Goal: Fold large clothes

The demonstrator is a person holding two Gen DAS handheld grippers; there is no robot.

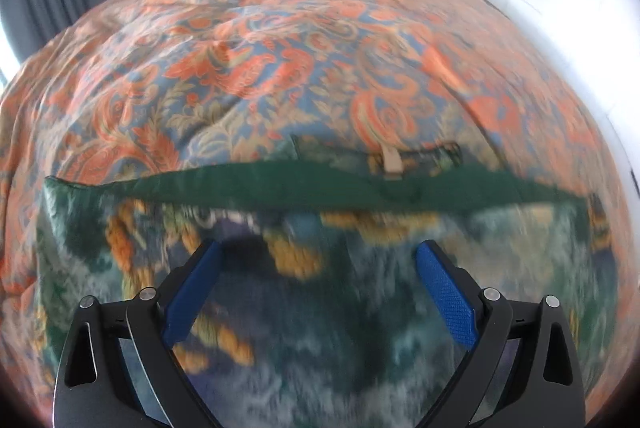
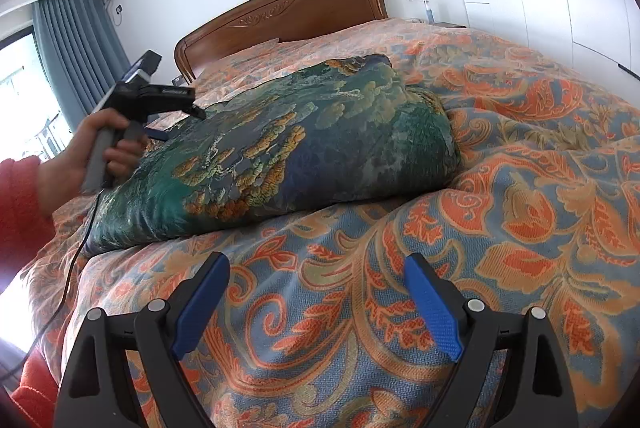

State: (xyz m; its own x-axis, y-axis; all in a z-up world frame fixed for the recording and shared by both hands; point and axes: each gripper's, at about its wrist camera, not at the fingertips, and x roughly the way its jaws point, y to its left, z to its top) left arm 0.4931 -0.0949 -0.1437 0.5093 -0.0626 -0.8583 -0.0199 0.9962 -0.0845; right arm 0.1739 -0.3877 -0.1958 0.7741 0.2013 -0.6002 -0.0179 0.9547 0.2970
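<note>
On the patterned bedspread (image 2: pixel 500 188) lies a green garment (image 2: pixel 280 148) (already bundled); both the left gripper (image 1: pixel 318 288) and right gripper (image 2: pixel 316 302) gape empty, so pinch one edge firmly and square corners.

Open bedspread (image 2: pixel 500 188) lies right of the folded garment (image 2: pixel 280 148); the headboard (image 2: pixel 288 16) blocks beyond.

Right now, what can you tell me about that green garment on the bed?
The green garment looks silky and padded, printed with blue, teal and gold scenery. It lies folded into a thick bundle on the orange bedspread. A plain green band edges its far side, with a small beige loop. The left gripper hovers open over it.
</note>
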